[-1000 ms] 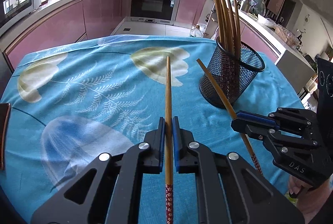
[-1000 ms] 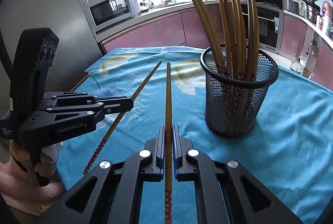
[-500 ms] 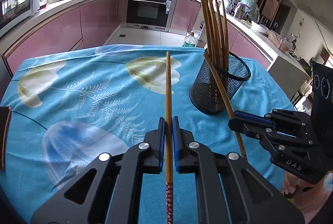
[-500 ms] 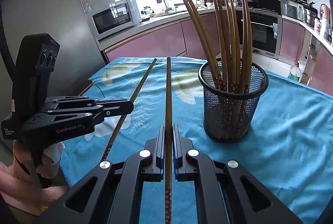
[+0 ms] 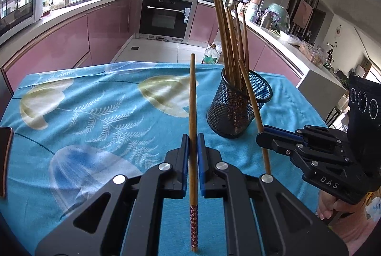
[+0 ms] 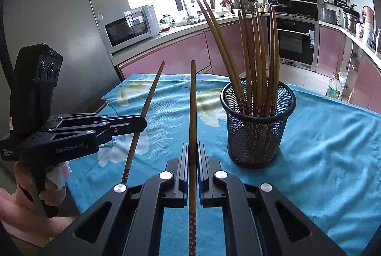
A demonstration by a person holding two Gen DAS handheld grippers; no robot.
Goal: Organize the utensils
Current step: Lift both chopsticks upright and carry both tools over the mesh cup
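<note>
My left gripper is shut on a brown chopstick that points forward over the blue tablecloth, its patterned red end toward the camera. My right gripper is shut on a second chopstick in the same way. A black mesh cup with several chopsticks upright in it stands on the table, ahead and to the right of both grippers. In each wrist view the other gripper shows at the side, the right gripper and the left gripper, each clamped on its chopstick in the air.
The blue leaf-patterned tablecloth covers the table. A dark flat object lies at its left edge. Pink kitchen cabinets, an oven and a microwave stand behind. A plastic bottle sits on the floor past the far edge.
The left gripper has risen with its chopstick, so the mesh cup now looks lower and farther. The chopstick in the right gripper has tipped more upright beside the cup.
</note>
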